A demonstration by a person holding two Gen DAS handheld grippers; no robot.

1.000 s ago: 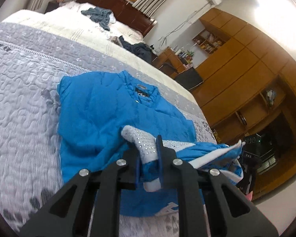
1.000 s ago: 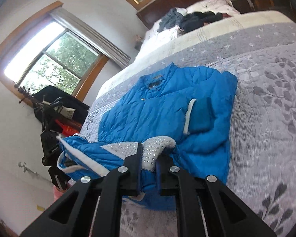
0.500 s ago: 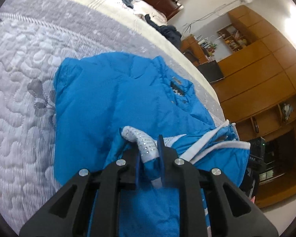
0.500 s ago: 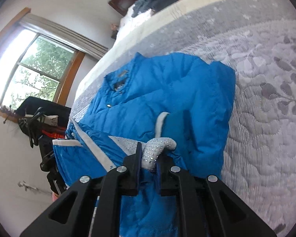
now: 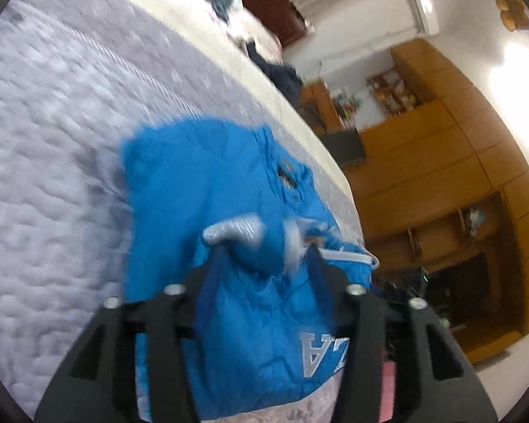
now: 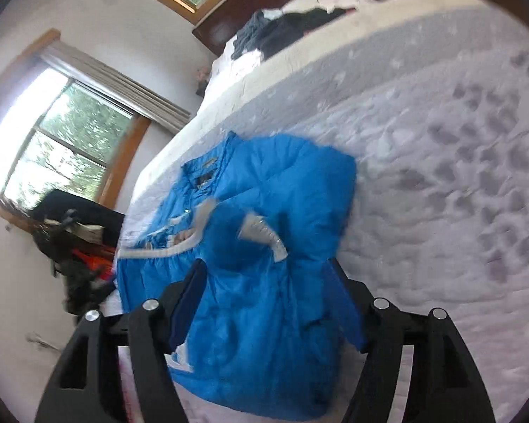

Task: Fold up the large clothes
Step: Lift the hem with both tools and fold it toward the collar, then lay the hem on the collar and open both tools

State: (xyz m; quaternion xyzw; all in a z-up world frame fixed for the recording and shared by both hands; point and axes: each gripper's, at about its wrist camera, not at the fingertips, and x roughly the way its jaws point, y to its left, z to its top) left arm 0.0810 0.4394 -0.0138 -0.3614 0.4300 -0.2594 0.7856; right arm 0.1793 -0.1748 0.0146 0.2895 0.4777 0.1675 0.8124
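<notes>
While the blue jacket (image 6: 264, 246) lies folded on the bed (image 6: 458, 176), its hem at 6 o'clock, both the left tool (image 5: 261, 246) and right tool (image 6: 264, 264) gape wide, holding nothing; puffy padding might spring the fold open

Open grey quilt (image 6: 458, 190) lies clear beside my right gripper (image 6: 264, 271); the blue jacket (image 5: 208, 190) fills the space ahead of both spread jaws, clothes (image 6: 282, 31) heaped far up the bed.
</notes>
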